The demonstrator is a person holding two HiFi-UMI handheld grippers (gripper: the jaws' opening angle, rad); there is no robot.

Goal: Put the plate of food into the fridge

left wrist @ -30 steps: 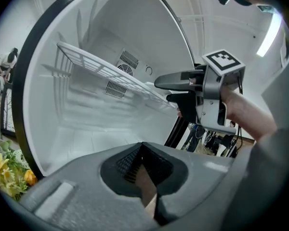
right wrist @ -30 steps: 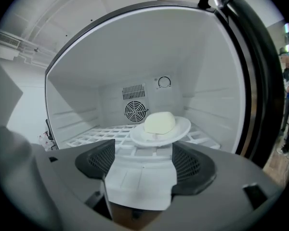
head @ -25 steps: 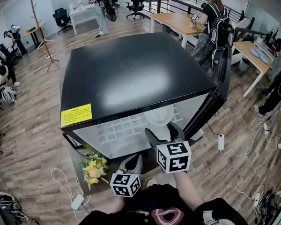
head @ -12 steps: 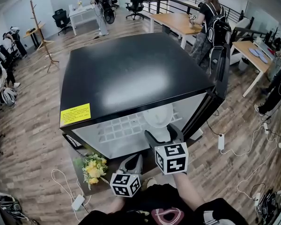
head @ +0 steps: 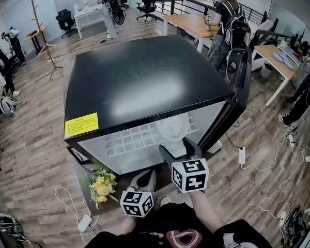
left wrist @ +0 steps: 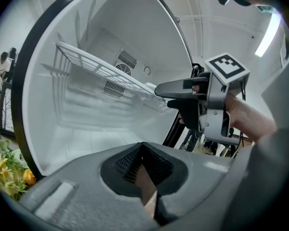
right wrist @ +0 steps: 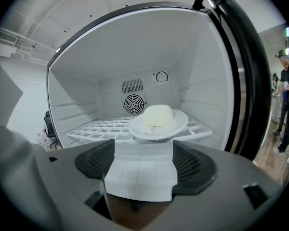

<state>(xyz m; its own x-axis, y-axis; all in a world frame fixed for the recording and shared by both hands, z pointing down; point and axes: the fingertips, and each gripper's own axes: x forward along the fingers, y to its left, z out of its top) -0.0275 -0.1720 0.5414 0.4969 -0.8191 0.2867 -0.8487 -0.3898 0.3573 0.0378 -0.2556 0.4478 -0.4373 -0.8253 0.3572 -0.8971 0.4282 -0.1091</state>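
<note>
Right hand-held gripper (right wrist: 142, 152) has edged back, jaws wide, leaving the plate of food (right wrist: 176, 125) on the fridge shelf (right wrist: 97, 131). Left hand-held gripper (left wrist: 141, 153) hangs closed, empty.

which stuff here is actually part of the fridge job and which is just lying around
Job: plate, food on it, fridge, its wire shelf, open right tool.

Lying about: yellow flowers, power strip, coat stand, wooden desk, shut left tool.

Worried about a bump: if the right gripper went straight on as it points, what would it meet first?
The plate, near rim first: it sits on the wire shelf dead ahead of the right gripper, fingers open. How close is unclear.
</note>
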